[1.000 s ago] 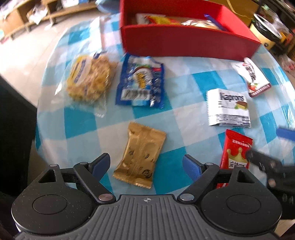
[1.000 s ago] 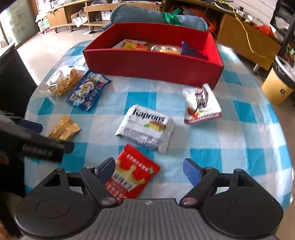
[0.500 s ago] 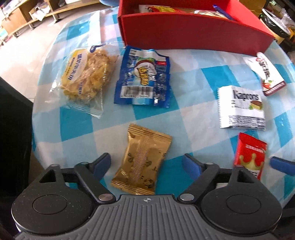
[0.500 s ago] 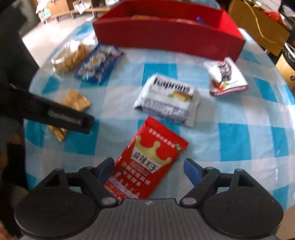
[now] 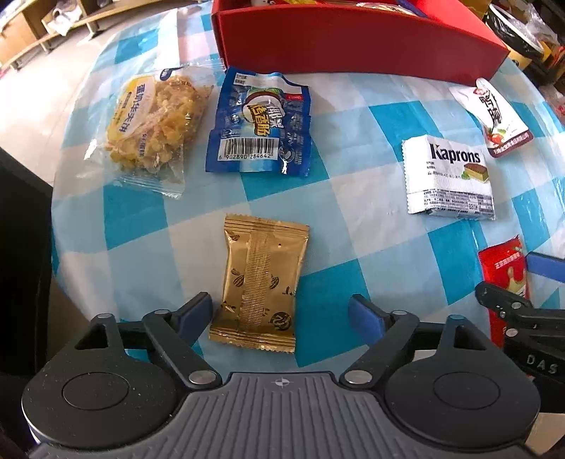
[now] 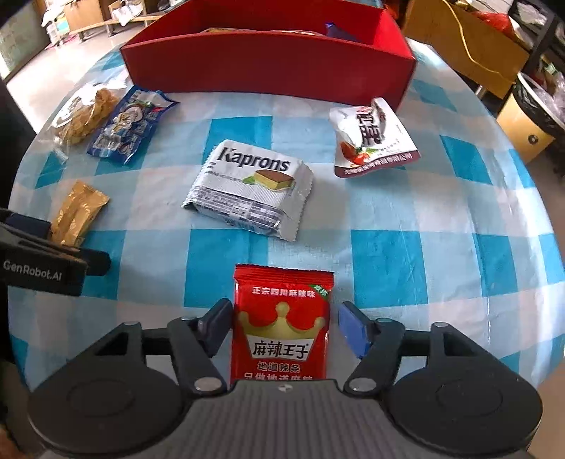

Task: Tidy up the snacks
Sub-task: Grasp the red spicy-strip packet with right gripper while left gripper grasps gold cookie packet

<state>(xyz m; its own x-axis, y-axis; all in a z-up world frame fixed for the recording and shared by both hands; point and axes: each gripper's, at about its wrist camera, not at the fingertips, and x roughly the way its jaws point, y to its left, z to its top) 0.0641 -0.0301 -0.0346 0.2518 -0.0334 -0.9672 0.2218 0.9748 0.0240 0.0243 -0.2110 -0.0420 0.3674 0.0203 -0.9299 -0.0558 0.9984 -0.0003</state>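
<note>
Red packet (image 6: pixel 282 325) lies flat on the bench (image 6: pixel 388 268), between the right gripper's (image 6: pixel 282 326) parted, just-narrowing jaws; ungripped. Gold packet (image 5: pixel 259 282) sits likewise inside the released left gripper (image 5: pixel 280 316). Both judged light, crinkly, slippery; pinch across the sides.

Pale tiled floor (image 6: pixel 24 67), low wooden shelving (image 6: pixel 84 17), wooden cabinet (image 6: pixel 469 46), lined bin (image 6: pixel 529 113), daylight

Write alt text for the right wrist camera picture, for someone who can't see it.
The open right gripper straddles a red snack packet on a blue-and-white checked tablecloth, its jaws just closing in. Beyond lie a Kaprons wafer pack, four more snack packets, and a red box.
</note>
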